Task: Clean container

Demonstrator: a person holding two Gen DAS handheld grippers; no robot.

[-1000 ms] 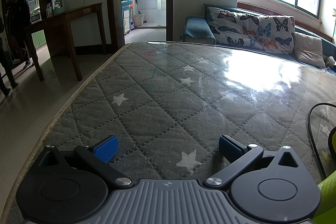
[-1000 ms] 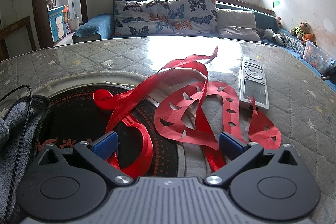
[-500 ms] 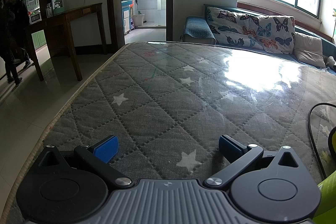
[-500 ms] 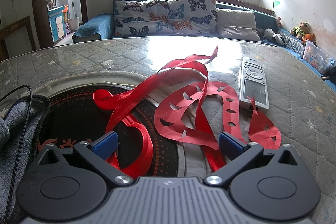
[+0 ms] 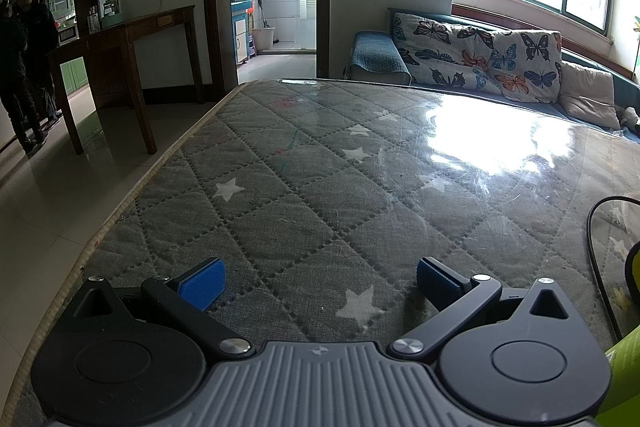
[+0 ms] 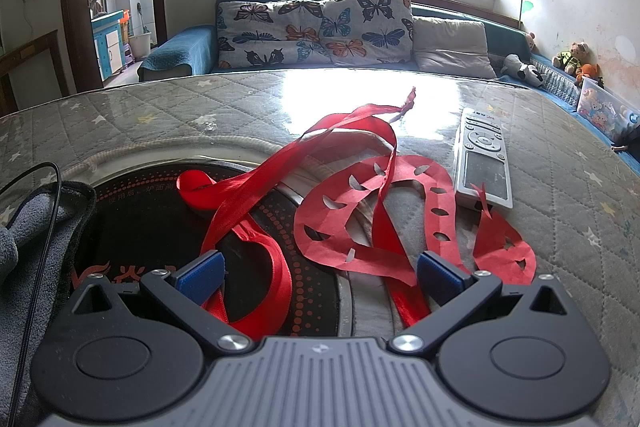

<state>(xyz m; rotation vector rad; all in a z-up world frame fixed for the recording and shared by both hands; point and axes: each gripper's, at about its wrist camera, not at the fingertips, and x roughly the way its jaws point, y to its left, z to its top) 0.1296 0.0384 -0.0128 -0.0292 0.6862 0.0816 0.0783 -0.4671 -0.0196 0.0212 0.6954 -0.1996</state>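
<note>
A round black dish [image 6: 152, 227] with orange dotted rings and printed lettering lies flat just ahead of the right jaws, toward their left side. A red ribbon [image 6: 256, 195] loops across it and trails off its rim.

Quilted cloth desk [image 5: 304, 187] under glossy, scratched clear sheet; satin red ribbon [image 6: 256, 195]; matt red cut paper [image 6: 436, 211]; grey fleecy towel [image 6: 36, 247].

At the far left of the left wrist frame, the dark-clothed people [image 5: 24, 67] have shifted their stance and position (by the green cabinets).
</note>
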